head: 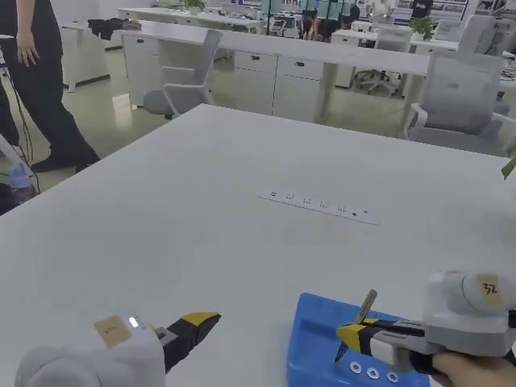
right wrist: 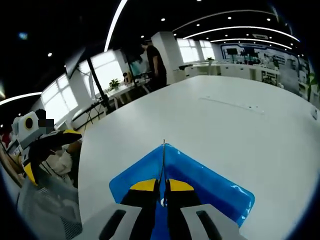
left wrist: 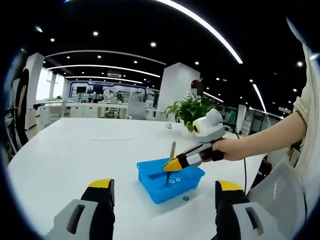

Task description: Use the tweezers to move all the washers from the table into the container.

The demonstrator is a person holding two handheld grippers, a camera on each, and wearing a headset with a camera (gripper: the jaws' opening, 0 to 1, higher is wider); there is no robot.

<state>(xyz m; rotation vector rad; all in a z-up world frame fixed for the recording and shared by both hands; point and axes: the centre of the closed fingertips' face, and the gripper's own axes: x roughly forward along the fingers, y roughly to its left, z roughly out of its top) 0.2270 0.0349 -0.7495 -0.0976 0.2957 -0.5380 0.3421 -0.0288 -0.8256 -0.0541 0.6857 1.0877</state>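
R gripper (right wrist: 162,186) clenched on tweezers (right wrist: 163,160); long axis near upright, tips down inside container (right wrist: 210,185), among washers (head: 372,373). Loose washer (left wrist: 185,198) on table (head: 242,242) just outside container wall, approx. 5 o'clock from tips in left gripper view. L gripper (head: 201,322) jaws apart, empty. R nearer.

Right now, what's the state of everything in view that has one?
left gripper: open, empty.
right gripper: shut on tweezers.
tweezers: gripped, tips down in container.
container: upright on table, open-topped.
washers: at least three inside container.
loose washer: on table beside container.
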